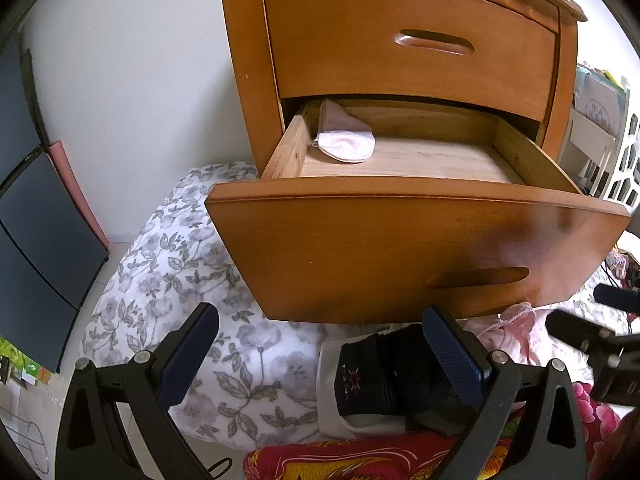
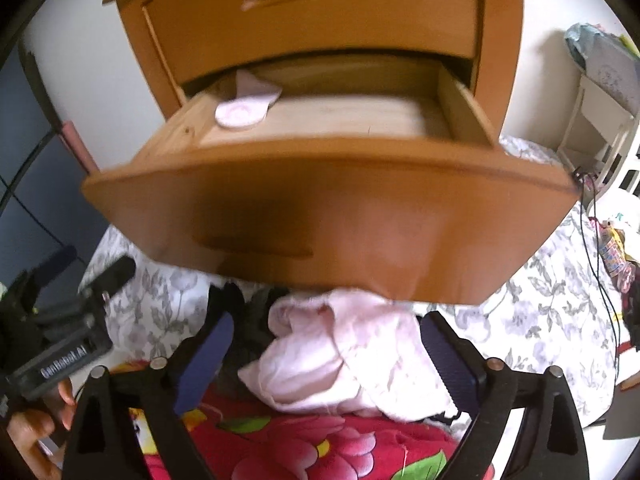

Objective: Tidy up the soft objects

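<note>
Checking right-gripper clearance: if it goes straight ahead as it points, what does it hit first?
Probably the crumpled pale pink garment, lying between the open right gripper fingers; beyond it is the pulled-out wooden drawer front. Depth is unclear through the fisheye.

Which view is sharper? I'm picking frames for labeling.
Left wrist view: crisp, the open drawer and pink sock well defined, with fisheye bending at the edges. Right wrist view: motion-blurred, the drawer front smeared, with a dark shadow on it; pink garment soft.
</note>
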### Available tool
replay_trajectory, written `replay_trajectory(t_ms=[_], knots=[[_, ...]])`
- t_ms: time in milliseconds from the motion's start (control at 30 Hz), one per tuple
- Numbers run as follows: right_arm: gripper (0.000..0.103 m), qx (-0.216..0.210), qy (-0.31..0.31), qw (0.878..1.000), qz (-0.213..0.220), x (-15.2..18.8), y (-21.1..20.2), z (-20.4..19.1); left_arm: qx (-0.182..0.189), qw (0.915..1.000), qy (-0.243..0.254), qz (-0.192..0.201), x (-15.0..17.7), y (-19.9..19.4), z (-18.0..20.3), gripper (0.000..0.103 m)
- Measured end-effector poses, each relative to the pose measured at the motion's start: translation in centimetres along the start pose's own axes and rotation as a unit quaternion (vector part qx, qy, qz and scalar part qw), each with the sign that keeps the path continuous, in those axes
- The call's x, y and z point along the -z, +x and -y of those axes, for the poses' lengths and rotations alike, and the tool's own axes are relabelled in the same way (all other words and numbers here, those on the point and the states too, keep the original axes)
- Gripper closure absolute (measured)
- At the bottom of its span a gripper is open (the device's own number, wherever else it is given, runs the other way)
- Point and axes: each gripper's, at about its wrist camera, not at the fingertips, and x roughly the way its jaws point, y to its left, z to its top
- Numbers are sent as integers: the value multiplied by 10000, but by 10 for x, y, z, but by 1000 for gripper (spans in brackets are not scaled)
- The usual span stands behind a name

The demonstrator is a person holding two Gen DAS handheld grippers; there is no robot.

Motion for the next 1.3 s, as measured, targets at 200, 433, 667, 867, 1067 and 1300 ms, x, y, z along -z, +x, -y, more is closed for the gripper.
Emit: replay_trajectory(t_ms=[200,433,667,867,1067,1300], knots=[[5,130,23,9998,154,-2,0,0,-1,10000,36,-28,0,1,1,1],[0,101,183,9989,422,2,-6,6,8,10000,48,-40,0,1,0,1],[0,31,358,9967,722,6,-18,16,6,10000,49,70,1,-3,1,1],[0,247,381,9949,902,8,-27,21,-39,9999,97,83,0,-6,3,1],[0,178,514,9946,886,11,-27,26,113,9999,55,117,-3,-10,1,1],[0,176,681,9942,817,12,-23,32,217,9963,713,425,-26,-31,4,1]])
